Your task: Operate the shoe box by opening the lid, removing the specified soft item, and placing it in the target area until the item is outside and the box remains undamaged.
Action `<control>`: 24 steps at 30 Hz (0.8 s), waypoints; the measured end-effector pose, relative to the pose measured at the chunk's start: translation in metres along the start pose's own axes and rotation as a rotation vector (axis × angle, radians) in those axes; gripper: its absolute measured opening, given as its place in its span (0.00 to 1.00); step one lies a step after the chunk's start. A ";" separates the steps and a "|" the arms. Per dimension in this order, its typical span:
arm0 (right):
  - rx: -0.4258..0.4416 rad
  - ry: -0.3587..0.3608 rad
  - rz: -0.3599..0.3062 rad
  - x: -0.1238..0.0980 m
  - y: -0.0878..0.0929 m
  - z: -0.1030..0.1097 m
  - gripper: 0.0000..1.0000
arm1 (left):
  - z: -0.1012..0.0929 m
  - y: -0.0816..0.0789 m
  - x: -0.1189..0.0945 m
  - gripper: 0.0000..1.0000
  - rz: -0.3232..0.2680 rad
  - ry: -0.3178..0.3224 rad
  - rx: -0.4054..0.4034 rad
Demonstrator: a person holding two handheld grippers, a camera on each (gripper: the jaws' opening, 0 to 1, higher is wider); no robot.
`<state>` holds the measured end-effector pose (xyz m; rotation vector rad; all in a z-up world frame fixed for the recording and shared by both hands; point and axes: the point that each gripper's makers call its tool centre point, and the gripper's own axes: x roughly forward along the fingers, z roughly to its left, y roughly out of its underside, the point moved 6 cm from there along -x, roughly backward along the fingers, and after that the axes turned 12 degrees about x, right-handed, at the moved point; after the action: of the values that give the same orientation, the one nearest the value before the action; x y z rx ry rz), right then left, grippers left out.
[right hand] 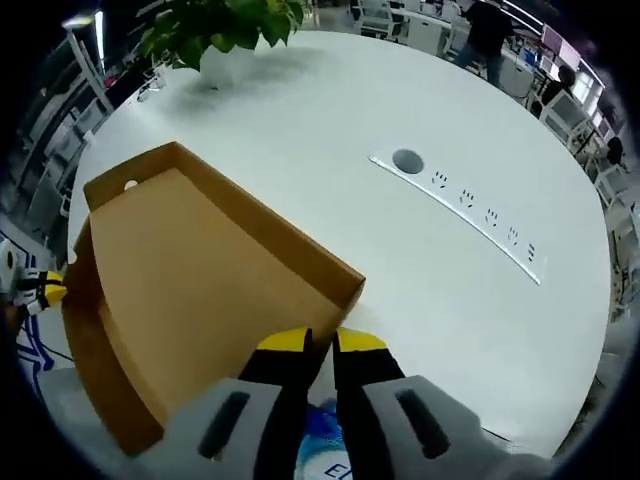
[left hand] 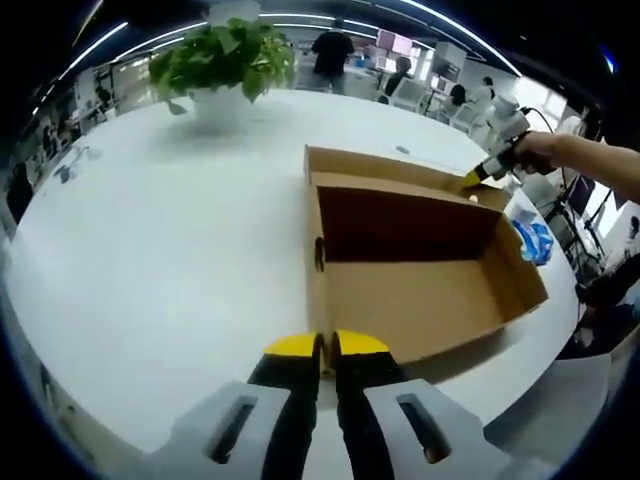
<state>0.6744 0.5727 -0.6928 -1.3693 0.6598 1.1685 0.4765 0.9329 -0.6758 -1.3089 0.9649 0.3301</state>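
The brown cardboard shoe box (left hand: 420,300) lies open on the white table, and its inside looks bare. Its lid (left hand: 400,170) stands up at the far side. My left gripper (left hand: 326,345) sits at the box's near corner, jaws almost together on the cardboard wall. In the right gripper view the lid (right hand: 200,270) is a broad brown panel, and my right gripper (right hand: 322,342) is shut on its rim at the corner. The right gripper (left hand: 478,177) also shows at the lid's far corner, held by a hand. A blue and white soft packet (left hand: 530,240) lies on the table beside the box.
A potted green plant (left hand: 225,60) stands at the far side of the round white table (left hand: 150,250). A cable strip with a round hole (right hand: 460,200) crosses the table top. Chairs, desks and people are beyond the table's edge.
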 end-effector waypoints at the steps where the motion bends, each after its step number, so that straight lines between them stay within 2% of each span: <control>1: 0.002 0.002 -0.002 -0.001 0.000 0.000 0.05 | 0.000 0.000 0.000 0.02 0.001 -0.001 0.001; 16: 0.006 0.031 -0.053 -0.019 -0.003 0.004 0.04 | -0.001 0.000 0.000 0.01 -0.001 -0.002 0.004; 24: 0.040 0.035 -0.072 -0.030 -0.003 0.003 0.03 | -0.004 -0.001 0.000 0.01 0.004 0.001 0.010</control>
<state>0.6656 0.5689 -0.6644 -1.3713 0.6509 1.0709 0.4754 0.9290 -0.6749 -1.2982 0.9689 0.3271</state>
